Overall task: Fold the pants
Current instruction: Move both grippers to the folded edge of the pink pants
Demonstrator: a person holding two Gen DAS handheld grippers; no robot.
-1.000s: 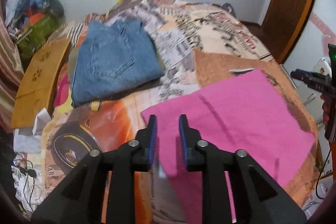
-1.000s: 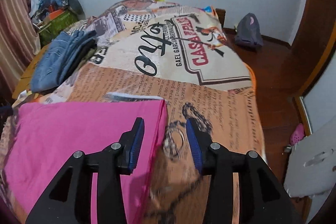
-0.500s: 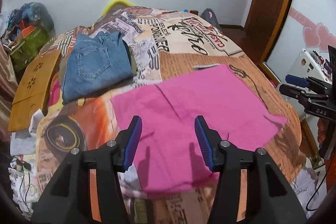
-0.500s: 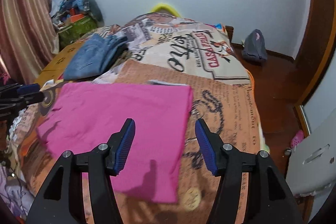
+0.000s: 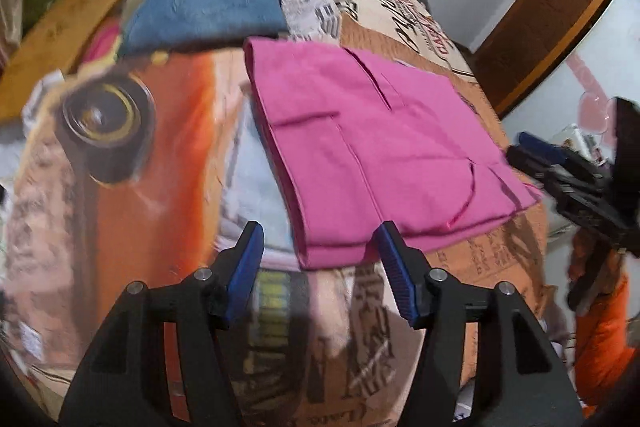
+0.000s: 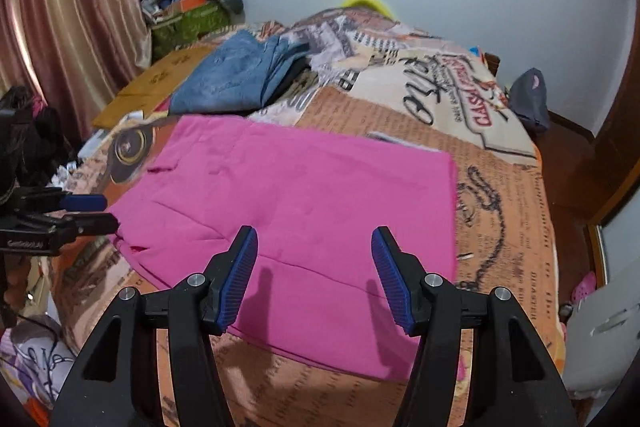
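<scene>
Folded pink pants (image 5: 372, 143) lie flat on the printed bedspread (image 5: 132, 187); they also show in the right wrist view (image 6: 296, 219). My left gripper (image 5: 320, 267) is open and empty, just short of the pants' near corner. My right gripper (image 6: 314, 275) is open and empty, hovering over the pants' near edge. The right gripper shows at the right edge of the left wrist view (image 5: 532, 151), beside the pants' corner. The left gripper shows at the left edge of the right wrist view (image 6: 96, 213), beside the pants' other end.
Folded blue jeans (image 6: 240, 75) lie on the bed behind the pink pants. A wooden board (image 6: 148, 87) and piled bags (image 6: 188, 11) sit at the far left by a curtain (image 6: 72, 15). A white cabinet (image 6: 600, 339) stands right of the bed.
Both grippers opened wider and pulled back from the pink pants. The left wrist view swung down and left toward the pants' near corner. The pants lie still.
</scene>
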